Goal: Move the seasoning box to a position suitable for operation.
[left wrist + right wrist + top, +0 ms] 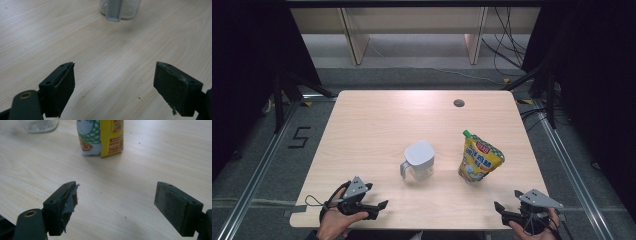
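Both claws, left claw and right claw, gape empty at the counter's near edge, facing jug and pouch.

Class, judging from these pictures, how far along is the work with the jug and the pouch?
Done: nothing; the lidded jug and capped yellow pouch stand apart, untouched. In hand: nothing; left gripper and right gripper are open at the table's near edge. Left: all handling.
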Demonstrator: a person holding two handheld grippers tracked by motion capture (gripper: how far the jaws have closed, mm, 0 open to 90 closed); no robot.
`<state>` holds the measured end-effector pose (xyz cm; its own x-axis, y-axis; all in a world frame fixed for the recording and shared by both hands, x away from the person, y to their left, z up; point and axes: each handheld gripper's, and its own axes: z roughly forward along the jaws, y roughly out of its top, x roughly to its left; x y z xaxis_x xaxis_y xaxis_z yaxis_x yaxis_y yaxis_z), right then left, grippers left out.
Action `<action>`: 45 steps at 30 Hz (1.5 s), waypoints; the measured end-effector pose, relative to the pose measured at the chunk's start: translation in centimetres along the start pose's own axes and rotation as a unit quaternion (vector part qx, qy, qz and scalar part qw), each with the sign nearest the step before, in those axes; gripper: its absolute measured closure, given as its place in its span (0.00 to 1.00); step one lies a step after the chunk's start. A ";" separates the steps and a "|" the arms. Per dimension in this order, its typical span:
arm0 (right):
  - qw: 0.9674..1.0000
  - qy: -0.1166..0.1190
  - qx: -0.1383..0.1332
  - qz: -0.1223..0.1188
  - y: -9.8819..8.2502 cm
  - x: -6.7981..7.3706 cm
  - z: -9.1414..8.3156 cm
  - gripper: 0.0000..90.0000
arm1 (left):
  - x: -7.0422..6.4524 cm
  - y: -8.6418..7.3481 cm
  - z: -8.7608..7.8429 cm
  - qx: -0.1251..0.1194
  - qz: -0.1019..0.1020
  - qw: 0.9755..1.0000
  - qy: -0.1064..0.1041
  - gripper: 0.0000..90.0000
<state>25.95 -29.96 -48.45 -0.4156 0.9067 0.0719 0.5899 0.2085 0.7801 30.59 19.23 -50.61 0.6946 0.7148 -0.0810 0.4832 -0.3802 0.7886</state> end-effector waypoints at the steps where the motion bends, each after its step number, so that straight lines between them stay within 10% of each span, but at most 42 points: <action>1: 1.000 -0.004 -0.002 -0.009 0.0 -0.1 0.1 0.22 | 0.1 0.1 -0.1 0.002 0.008 1.000 -0.002 0.19; 24: 1.000 0.000 0.000 -0.021 0.0 -0.4 0.4 0.22 | 0.0 1.3 0.7 -0.055 -0.030 0.998 0.011 0.23; 31: 1.000 -0.002 0.012 0.006 -0.1 0.1 0.3 0.22 | -0.6 3.3 2.7 -0.064 0.002 0.998 -0.005 0.40; 45: 1.000 0.008 0.011 -0.020 -0.1 -0.3 0.5 0.23 | -0.4 5.4 5.5 -0.087 0.010 0.996 0.008 0.49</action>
<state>26.34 -30.03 -48.84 -0.4501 0.8915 0.0521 0.5877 0.2517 0.7689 35.86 13.67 -49.62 0.6937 0.7181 -0.0555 0.3685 -0.2877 0.8840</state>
